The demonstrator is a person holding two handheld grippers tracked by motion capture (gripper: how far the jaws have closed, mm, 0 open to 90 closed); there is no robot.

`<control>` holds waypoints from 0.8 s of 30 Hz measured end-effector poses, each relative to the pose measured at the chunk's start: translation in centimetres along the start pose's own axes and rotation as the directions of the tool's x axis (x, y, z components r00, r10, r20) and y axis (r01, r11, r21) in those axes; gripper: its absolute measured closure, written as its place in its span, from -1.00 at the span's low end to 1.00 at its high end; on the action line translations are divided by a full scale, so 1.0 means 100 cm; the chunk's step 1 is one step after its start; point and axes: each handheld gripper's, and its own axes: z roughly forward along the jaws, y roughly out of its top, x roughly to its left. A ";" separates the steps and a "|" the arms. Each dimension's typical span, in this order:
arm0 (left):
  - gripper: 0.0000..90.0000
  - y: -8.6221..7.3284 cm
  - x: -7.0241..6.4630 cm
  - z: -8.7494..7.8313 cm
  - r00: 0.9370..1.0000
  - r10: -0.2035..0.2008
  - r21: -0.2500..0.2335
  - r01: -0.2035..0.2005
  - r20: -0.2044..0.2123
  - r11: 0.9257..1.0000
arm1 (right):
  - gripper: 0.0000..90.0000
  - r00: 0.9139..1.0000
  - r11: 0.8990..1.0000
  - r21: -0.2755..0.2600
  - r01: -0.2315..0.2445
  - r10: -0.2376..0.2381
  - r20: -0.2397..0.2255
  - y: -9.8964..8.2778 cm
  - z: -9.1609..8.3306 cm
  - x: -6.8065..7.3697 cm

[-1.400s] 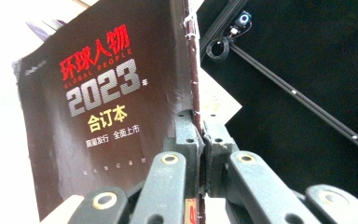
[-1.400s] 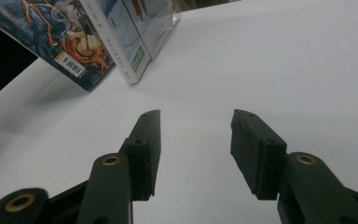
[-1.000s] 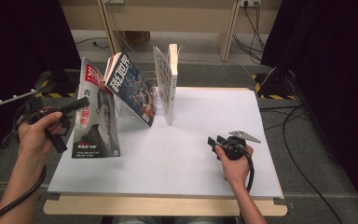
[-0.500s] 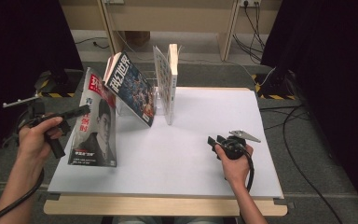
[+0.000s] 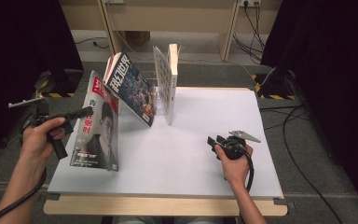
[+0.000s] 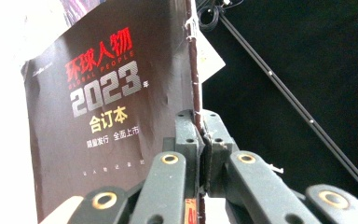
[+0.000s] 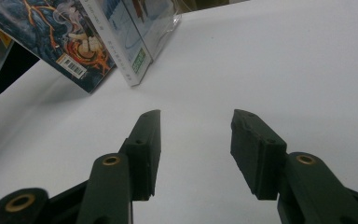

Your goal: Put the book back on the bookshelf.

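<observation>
From the high view, a magazine is held upright at the table's left edge by the left gripper, pinched at its spine; its long axis runs nearly vertical, and it stands left of the leaning magazine and the upright books. The right gripper rests well apart.

In the left gripper view, the jaws are seen clamped on the spine.

In the right gripper view, the jaws are spread wide over bare table, nothing between them.

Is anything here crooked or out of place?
Yes. The magazine with a face on its cover stands tilted at the table's left edge, clamped by the left gripper; the blue magazine leans steeply.
</observation>
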 end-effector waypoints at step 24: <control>0.92 -0.005 0.030 0.024 0.980 -0.165 0.018 0.168 -0.111 0.986 | 0.19 1.000 1.000 0.002 0.000 0.000 -0.003 0.001 0.000 -0.001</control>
